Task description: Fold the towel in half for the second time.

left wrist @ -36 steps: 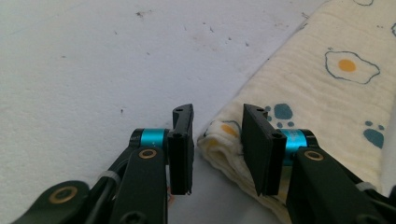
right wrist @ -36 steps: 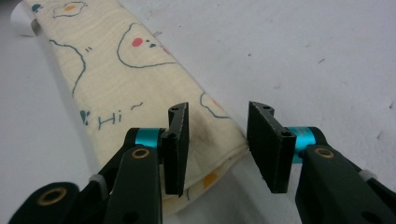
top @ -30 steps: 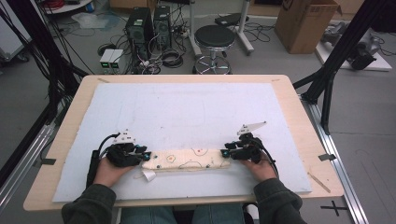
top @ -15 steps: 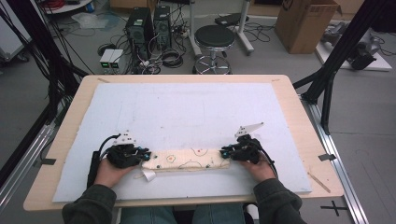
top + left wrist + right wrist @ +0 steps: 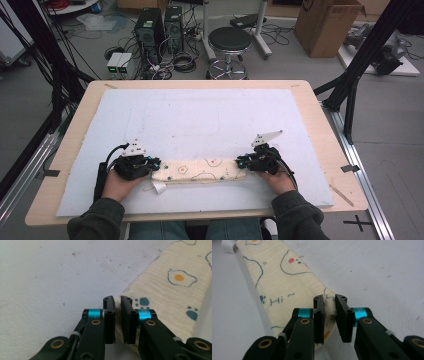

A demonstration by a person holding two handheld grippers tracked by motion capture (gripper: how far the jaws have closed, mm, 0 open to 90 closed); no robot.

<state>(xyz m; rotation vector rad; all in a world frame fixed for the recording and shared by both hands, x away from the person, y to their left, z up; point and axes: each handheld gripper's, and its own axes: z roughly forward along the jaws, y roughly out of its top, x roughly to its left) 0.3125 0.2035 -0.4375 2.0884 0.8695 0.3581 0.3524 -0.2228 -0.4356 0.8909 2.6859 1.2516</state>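
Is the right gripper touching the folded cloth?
Touching. In the right gripper view, the right gripper has its jaws closed on a bunched end of the folded cloth, pinched between them.

Count: 1 folded cloth (image 5: 200, 170) between the claws, 2 claws, left claw (image 5: 150, 165) and right claw (image 5: 241, 162), 1 table (image 5: 320, 120).

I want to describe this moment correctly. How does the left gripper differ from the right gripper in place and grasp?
The left gripper grips the left end of the folded cloth; the right gripper grips its right end. In the gripper views, the left gripper's fingers stand nearly closed on a thin edge, while the right gripper's fingers stand wider around thicker bunched cloth. Both hold the cloth low over the white mat.
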